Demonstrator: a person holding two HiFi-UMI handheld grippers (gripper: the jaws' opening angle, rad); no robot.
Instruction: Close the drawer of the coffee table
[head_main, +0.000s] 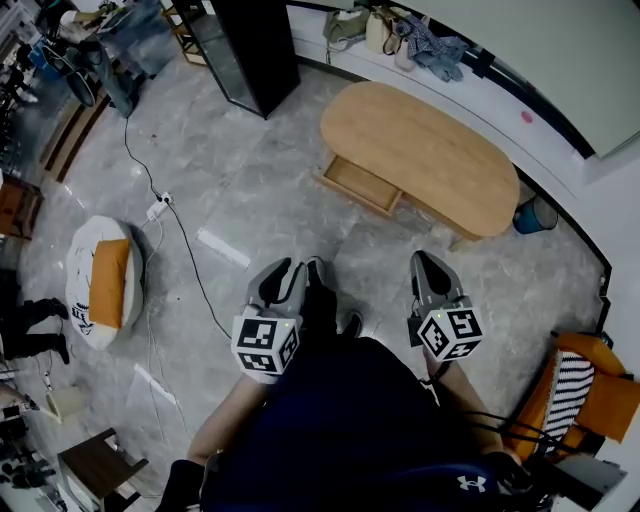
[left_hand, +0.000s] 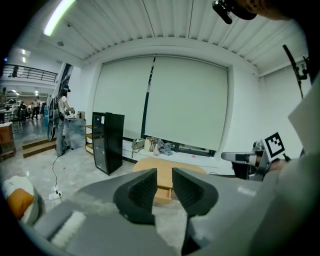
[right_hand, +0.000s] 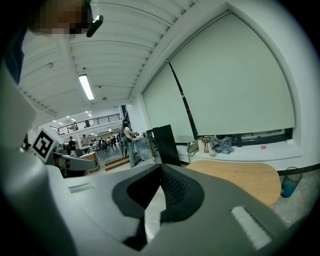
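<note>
The drawer (head_main: 362, 183) hangs open under the table (head_main: 430, 150) at twelve o'clock. The left gripper (head_main: 298, 268) gapes, empty. The right gripper (head_main: 426, 260) is closed, empty.

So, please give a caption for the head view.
Left gripper and right gripper face a coffee table whose drawer stands open.

Left tool (head_main: 296, 268) has jaws parted; right tool (head_main: 426, 260) has jaws pressed together, both pointing forward.

Dim, even indoor light from ceiling tubes (left_hand: 59, 17); fisheye bending and dark vignetting at the edges
</note>
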